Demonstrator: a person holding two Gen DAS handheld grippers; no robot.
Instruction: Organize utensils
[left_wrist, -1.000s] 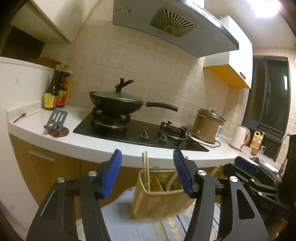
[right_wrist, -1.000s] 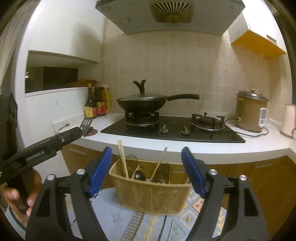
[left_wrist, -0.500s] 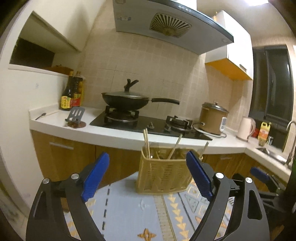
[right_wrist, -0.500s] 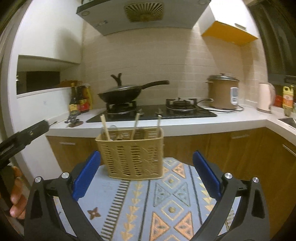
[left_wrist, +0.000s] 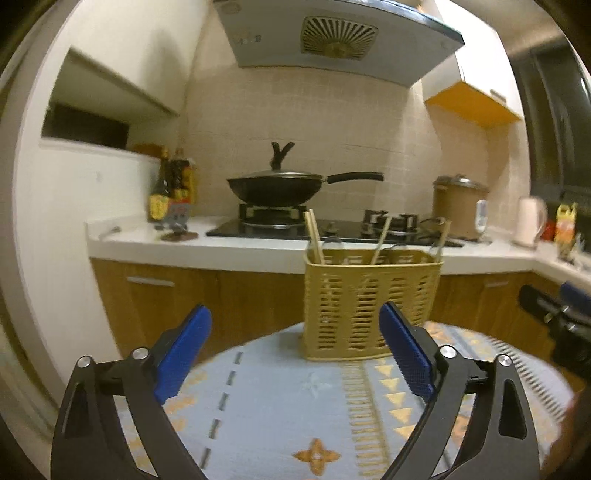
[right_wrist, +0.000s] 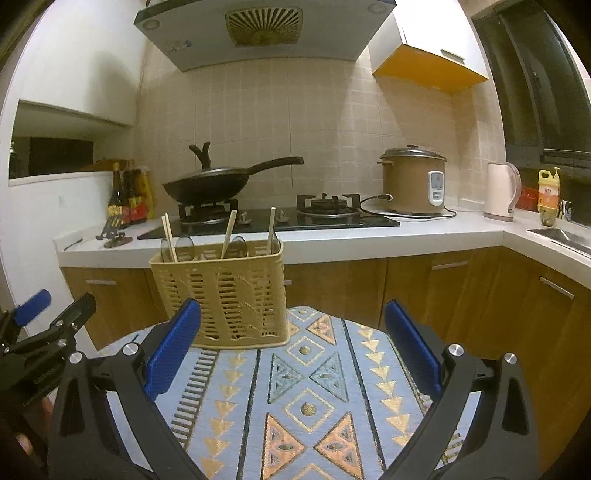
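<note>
A tan plastic utensil basket (left_wrist: 369, 302) stands upright at the far edge of a round table with a blue patterned cloth (left_wrist: 295, 398); it also shows in the right wrist view (right_wrist: 225, 295). Wooden chopsticks (right_wrist: 169, 238) and several spoons (right_wrist: 238, 246) stick up out of it. My left gripper (left_wrist: 295, 347) is open and empty, back from the basket. My right gripper (right_wrist: 291, 343) is open and empty, just right of the basket's front. Each gripper shows at the edge of the other's view.
Behind the table runs a white kitchen counter (right_wrist: 369, 240) with a gas hob and black wok (right_wrist: 210, 184), sauce bottles (right_wrist: 129, 199), a slotted spatula on a rest (right_wrist: 112, 230), a rice cooker (right_wrist: 413, 181), a kettle (right_wrist: 500, 192) and a sink at the right.
Both grippers have pulled back and down from the basket, so more tablecloth shows. Both have opened wider. The basket has not moved.
</note>
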